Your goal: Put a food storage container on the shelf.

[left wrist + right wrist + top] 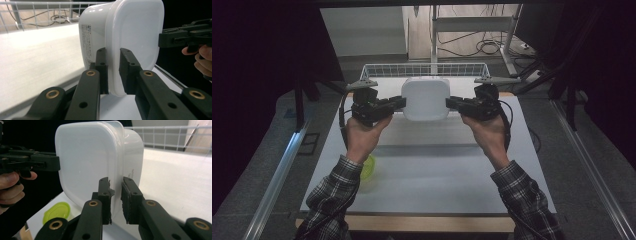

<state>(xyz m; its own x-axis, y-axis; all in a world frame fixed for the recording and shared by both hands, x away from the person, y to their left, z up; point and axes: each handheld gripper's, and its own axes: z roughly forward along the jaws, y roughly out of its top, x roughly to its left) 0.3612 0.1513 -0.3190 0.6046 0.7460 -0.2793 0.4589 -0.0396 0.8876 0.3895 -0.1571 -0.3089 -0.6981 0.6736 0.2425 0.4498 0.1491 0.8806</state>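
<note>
— Two grippers on one box: our left gripper (401, 103) has its jaws pinched on the left rim of the white lidded container (425, 98)?

— Yes, held above the table (437, 170); our right gripper (450, 103) clamps its right rim likewise.
</note>
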